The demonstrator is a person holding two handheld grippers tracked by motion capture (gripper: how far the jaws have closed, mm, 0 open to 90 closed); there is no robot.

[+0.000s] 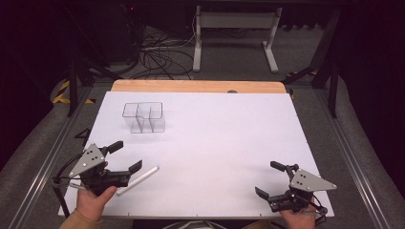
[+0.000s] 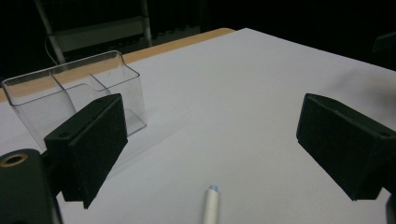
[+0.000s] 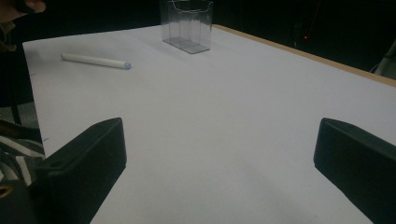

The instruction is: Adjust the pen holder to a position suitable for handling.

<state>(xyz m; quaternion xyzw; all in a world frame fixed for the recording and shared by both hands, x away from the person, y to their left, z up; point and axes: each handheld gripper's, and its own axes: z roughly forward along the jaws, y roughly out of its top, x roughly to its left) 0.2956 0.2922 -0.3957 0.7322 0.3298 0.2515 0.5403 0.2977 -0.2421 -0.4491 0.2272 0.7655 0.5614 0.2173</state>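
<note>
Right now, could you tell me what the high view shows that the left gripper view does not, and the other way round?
High view alone: both hands with their grippers, the left gripper by the white pen, the right gripper apart at the near right corner, plus the floor cables beyond the table.

Left gripper view alone: a close look along its own open fingers, with just the pen's tip between them, untouched.

Shared: the pen, the clear compartment holder and the white table surface.

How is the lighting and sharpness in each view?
High view: sheet evenly lit, surroundings dark. Left gripper view: pen tip and box sharp, a soft shadow at far right. Right gripper view: dim, near sheet greyish, box clear.
</note>
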